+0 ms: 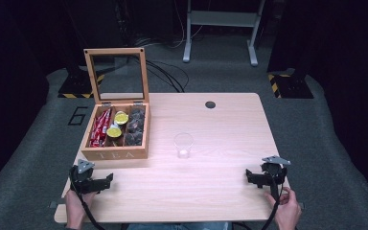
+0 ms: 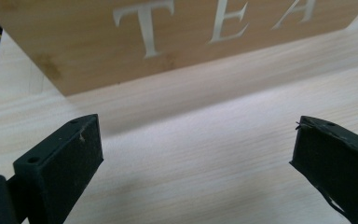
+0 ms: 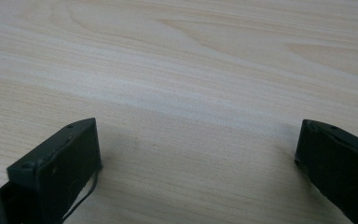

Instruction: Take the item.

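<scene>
- A wooden tea box (image 1: 116,139) stands open at the far left of the worktop (image 1: 220,191), its glass-paned lid (image 1: 117,74) propped upright at the back and the word TEA across its near face.
- Inside, red sachets (image 1: 100,127) fill the left compartments, two yellow-topped pods (image 1: 117,124) sit in the middle row, and dark capsules (image 1: 135,127) fill the right row.
- A clear plastic cup (image 1: 183,145) stands upright near the middle of the worktop, just right of the box and apart from it.
- The left gripper (image 1: 106,179) rests at the near left, just in front of the box, its fingers (image 2: 63,168) spread wide and holding nothing.
- The right gripper (image 1: 250,176) sits at the near right edge, well apart from the cup, its fingers (image 3: 58,172) likewise parted over bare wood.
- The sachets are probably light, soft and crinkly; pinching one by its upper end should lift it free of its neighbours.
- The pods look small and stiff with thin foil tops, so a grip across the rim seems safer than pressing the lid.
- The cup appears thin-walled and easily tipped or crushed; a gentle hold on the wall below the rim would suit it.
</scene>
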Tool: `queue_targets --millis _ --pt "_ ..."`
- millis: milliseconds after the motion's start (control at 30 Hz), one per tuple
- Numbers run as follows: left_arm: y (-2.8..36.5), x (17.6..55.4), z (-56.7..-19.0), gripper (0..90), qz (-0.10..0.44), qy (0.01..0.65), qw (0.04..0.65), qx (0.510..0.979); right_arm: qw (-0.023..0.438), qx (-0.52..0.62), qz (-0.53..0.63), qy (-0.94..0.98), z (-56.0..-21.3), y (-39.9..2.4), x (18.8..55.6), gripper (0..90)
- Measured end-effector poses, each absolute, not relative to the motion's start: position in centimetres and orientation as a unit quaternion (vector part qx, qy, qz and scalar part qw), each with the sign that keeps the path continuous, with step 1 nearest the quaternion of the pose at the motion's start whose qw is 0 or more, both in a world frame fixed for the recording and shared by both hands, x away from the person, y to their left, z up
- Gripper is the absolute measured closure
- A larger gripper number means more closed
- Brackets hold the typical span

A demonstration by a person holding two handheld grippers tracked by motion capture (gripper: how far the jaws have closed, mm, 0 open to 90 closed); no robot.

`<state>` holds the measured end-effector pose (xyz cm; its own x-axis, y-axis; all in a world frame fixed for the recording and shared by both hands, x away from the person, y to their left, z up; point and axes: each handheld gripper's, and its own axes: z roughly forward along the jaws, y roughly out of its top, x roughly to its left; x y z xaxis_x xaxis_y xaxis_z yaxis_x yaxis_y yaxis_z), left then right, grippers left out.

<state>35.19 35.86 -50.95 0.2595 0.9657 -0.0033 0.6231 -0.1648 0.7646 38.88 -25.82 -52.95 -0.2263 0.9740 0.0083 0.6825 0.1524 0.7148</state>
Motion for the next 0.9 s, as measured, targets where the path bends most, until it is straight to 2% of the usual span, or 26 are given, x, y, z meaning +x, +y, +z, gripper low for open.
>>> queue_targets --millis 900 --pt "33.4 38.0 -45.2 2.4 0.244 0.504 0.365 0.744 0.241 0.572 0.307 0.721 -53.0 -25.8 38.9 0.0"
